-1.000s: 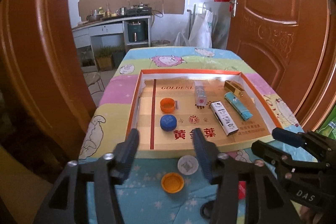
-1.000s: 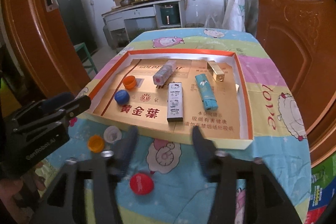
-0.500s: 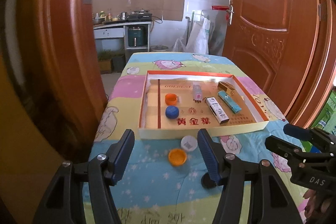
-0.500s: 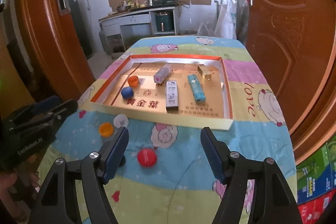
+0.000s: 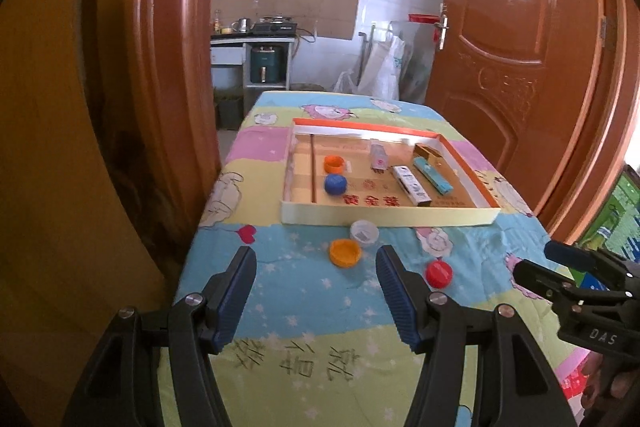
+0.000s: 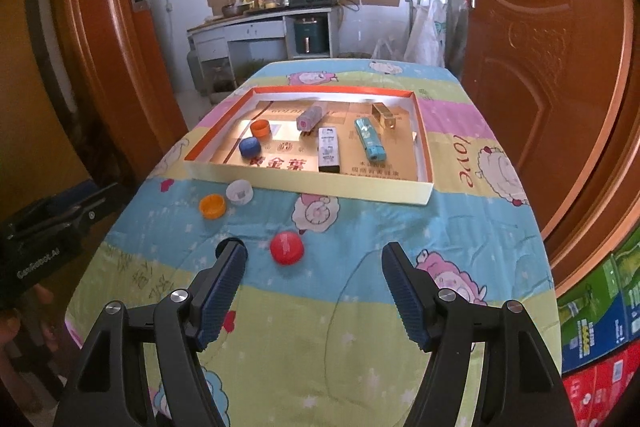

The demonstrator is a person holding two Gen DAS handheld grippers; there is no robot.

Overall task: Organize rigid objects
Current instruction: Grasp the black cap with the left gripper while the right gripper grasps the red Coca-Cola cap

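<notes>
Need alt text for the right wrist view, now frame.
Right gripper, fingers open and empty, hovers over a cartoon-print tablecloth near a red cap. Beyond lie orange and white caps, then a shallow cardboard tray holding two caps and four small boxes.

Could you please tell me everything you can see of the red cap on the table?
The red cap is a small round plastic-looking bottle cap, lying flat with its closed top up, a faint pale mark on it. It sits alone on the cartoon-print cloth, outside and in front of the tray, nearer the camera than the orange cap and white cap. Nothing touches it.
</notes>
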